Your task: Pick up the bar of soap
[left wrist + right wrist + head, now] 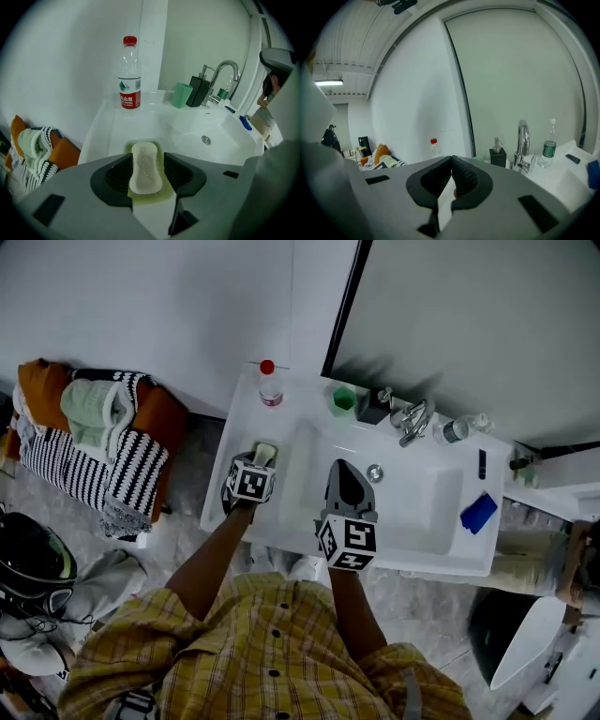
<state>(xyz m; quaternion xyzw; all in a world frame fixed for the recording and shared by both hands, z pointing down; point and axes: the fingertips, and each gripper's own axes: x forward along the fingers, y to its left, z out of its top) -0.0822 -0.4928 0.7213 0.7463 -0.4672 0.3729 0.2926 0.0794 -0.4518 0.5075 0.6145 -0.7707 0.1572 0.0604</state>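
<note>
A cream bar of soap [145, 168] lies on a green dish [157, 197] at the left end of the white washbasin counter [246, 423]. My left gripper [147, 157] stands open astride it, one jaw on each side, with strips of the dish showing between soap and pads. In the head view the soap [265, 452] peeks out just beyond the left gripper's marker cube. My right gripper [345, 470] hovers over the basin [412, 502], shut with nothing between its jaws; the tips meet in the right gripper view [451, 158].
A red-capped water bottle [270, 382] stands on the counter behind the soap. A green cup [344, 399], black dispenser [373, 407], tap [412, 420] and second bottle [455, 430] line the back. A blue item [478, 512] lies right; laundry [94, 437] is piled left.
</note>
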